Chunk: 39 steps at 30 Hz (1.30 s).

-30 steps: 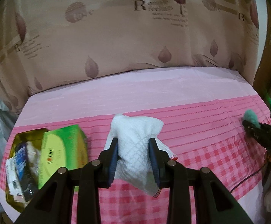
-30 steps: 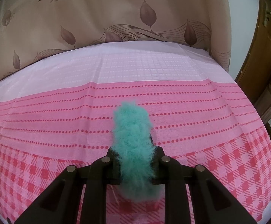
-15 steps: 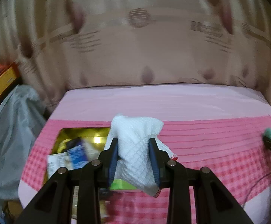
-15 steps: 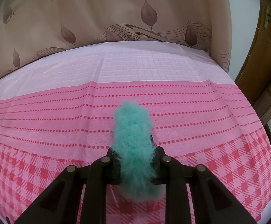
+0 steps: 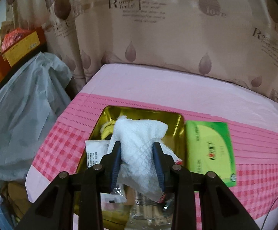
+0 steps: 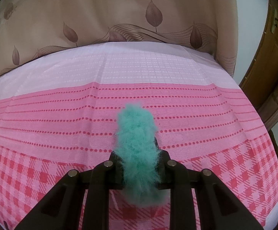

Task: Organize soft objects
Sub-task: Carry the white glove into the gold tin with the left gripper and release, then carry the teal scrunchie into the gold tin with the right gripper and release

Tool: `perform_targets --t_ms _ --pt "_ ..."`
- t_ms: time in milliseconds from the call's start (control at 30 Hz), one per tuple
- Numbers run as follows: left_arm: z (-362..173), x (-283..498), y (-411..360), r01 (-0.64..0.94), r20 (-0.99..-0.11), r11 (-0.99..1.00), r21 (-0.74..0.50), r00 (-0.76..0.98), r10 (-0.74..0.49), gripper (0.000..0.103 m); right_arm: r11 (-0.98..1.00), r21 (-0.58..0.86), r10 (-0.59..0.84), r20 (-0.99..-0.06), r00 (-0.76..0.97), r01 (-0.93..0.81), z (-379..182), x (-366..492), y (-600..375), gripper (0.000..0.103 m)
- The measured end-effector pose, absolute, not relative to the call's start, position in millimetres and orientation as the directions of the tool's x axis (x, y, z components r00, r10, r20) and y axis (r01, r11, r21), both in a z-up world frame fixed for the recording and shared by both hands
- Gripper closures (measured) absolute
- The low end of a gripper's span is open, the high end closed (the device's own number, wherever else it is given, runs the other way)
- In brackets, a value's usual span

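Starting at the far left of your left wrist view, a grey plastic bag slumps beside the bench, with orange boxes stacked behind it against the leaf-print curtain. To the right of the bag, a gold tin sits on the pink checked tablecloth, holding a white printed packet, something yellow at its far left corner and clear-wrapped items near its front that are too blurred to name. Your left gripper hangs directly over the gold tin, its blue-padded fingers clamped on the white quilted cloth, which bunches above them and droops below them with a red-trimmed edge. Just right of the gold tin, touching its right wall or nearly so, lies a green tissue pack.

In your right wrist view, your right gripper has its fingers pressed in on the teal fluffy piece, which stands up between them and spills down beneath. You hold it above the striped band of the tablecloth, well apart from the gold tin, which is out of this view. A wooden door frame runs along the right edge.
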<state>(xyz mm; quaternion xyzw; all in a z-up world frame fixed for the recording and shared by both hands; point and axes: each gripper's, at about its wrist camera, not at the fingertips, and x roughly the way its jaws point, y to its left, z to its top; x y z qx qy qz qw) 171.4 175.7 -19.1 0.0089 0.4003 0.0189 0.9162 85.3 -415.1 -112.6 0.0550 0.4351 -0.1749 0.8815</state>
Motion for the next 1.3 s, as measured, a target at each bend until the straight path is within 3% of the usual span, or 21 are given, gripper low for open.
perform_targets --t_ms 133,367,733,1033,1300 --pt "-30 181 189 -0.041 -0.753 0.999 0.013 0.657 0.037 0.065 0.932 -0.066 -0.269 -0.786 0.557 0.357 -113 85 -413 0.082" --pt "-39 185 205 -0.067 -0.773 0.996 -0.056 0.634 -0.001 0.045 0.93 -0.089 -0.287 -0.784 0.55 0.358 -112 85 -411 0.082" --pt "-18 146 223 -0.051 -0.733 0.997 -0.059 0.68 -0.009 0.045 0.93 -0.097 -0.293 -0.779 0.554 0.355 -112 85 -410 0.082" --pt "-28 104 237 -0.17 -0.698 0.979 0.115 0.687 0.202 0.045 0.935 -0.078 -0.278 -0.766 0.58 0.345 -105 80 -397 0.087" --pt "-42 88 242 -0.192 -0.69 0.969 0.156 0.68 0.246 0.044 0.975 0.017 -0.138 -0.739 0.66 0.222 -75 81 -338 0.088"
